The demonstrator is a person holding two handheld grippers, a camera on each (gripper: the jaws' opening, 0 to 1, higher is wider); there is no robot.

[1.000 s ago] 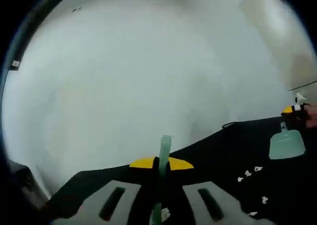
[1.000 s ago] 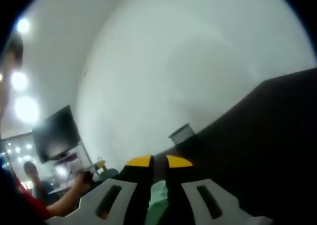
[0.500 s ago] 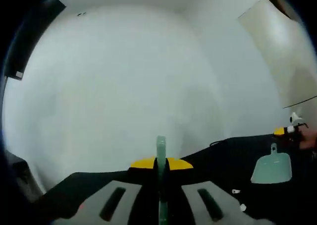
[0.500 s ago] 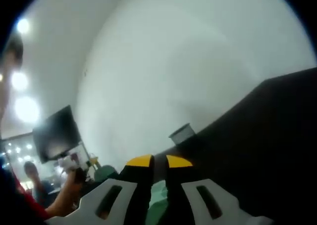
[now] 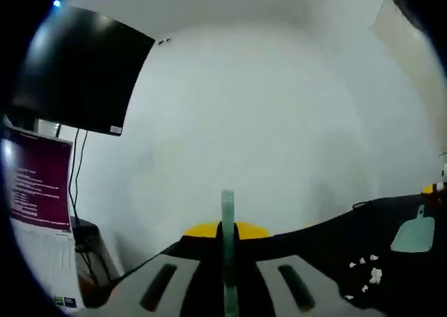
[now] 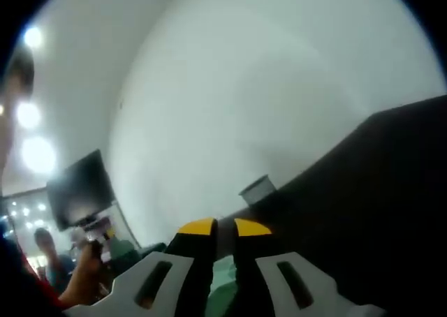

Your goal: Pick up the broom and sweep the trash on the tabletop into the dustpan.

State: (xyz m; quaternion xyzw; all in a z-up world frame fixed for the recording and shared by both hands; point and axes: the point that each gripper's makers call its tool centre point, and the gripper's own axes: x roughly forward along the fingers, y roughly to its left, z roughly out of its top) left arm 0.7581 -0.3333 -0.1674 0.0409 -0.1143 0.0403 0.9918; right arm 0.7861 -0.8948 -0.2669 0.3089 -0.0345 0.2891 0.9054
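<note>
My left gripper [image 5: 225,230] is shut on the broom's pale green handle [image 5: 228,209], which rises straight up between the yellow-tipped jaws; the brush is hidden. Small white trash scraps [image 5: 367,273] lie on the black tabletop [image 5: 328,261] at lower right. Beyond them is the pale green dustpan [image 5: 413,234], with my right gripper [image 5: 434,187] at its handle. In the right gripper view, my right gripper [image 6: 223,226] is shut on the green dustpan handle [image 6: 222,278]. Far left in that view, a hand holds my left gripper [image 6: 98,237].
A dark monitor [image 5: 77,72] hangs on the white wall above a lit purple screen [image 5: 35,184] with cables. A small grey box [image 6: 257,188] stands at the black table's far edge [image 6: 377,184]. A person [image 6: 45,254] is at the left, under ceiling lights.
The left gripper view has swung left, bringing the monitor and purple screen in and pushing dustpan and trash toward the right edge. In the right gripper view, my left gripper has drifted left.
</note>
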